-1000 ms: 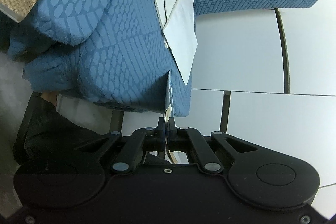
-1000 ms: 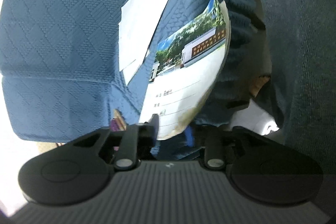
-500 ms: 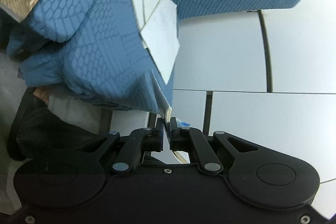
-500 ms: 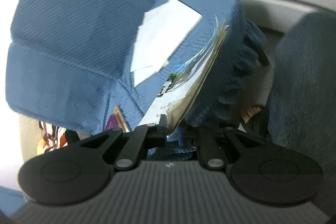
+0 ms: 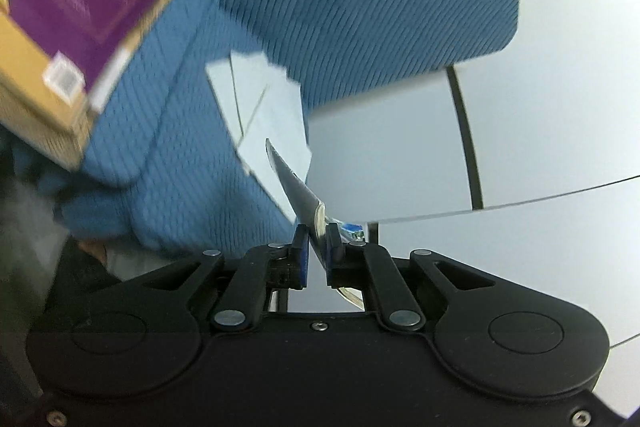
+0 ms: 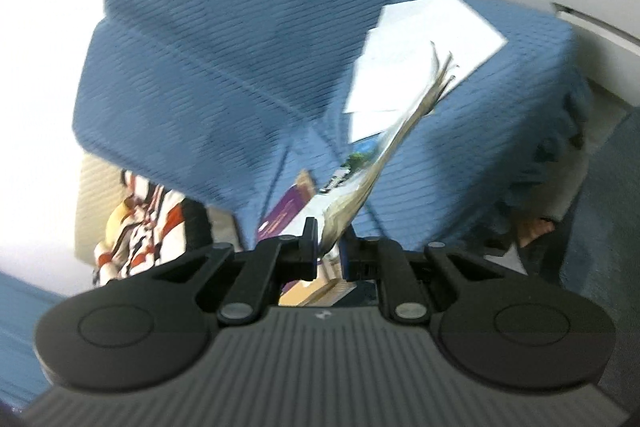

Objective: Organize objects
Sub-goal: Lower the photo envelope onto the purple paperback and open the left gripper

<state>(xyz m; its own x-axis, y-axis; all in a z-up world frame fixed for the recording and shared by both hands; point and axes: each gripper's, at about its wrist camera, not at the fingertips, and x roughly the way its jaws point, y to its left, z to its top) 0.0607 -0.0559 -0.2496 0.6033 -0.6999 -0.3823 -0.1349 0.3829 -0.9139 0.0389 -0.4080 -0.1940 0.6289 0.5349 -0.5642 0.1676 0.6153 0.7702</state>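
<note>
Blue quilted cushions (image 5: 360, 7) fill the left wrist view above pale panels (image 5: 540, 147) crossed by dark seams. At lower centre the left gripper (image 5: 316, 251) has a thin booklet (image 5: 298, 187) seen edge-on between its jaws, which are easing apart; the right pad touches the booklet, while a gap shows at the left pad (image 5: 301, 259). White paper sheets (image 5: 264, 107) lie on the fabric behind, and a purple book on a tan box (image 5: 76, 7) blurs the upper left. From the right wrist view, the right gripper (image 6: 329, 247) is closed on the same booklet's (image 6: 384, 155) other edge, apparently so both tools carry it together. Its photo cover shows only as a sliver. White sheets (image 6: 416, 47) rest on the cushion (image 6: 240, 27) at upper right; a striped, blurred shape (image 6: 136, 223) at lower left cannot be identified.
</note>
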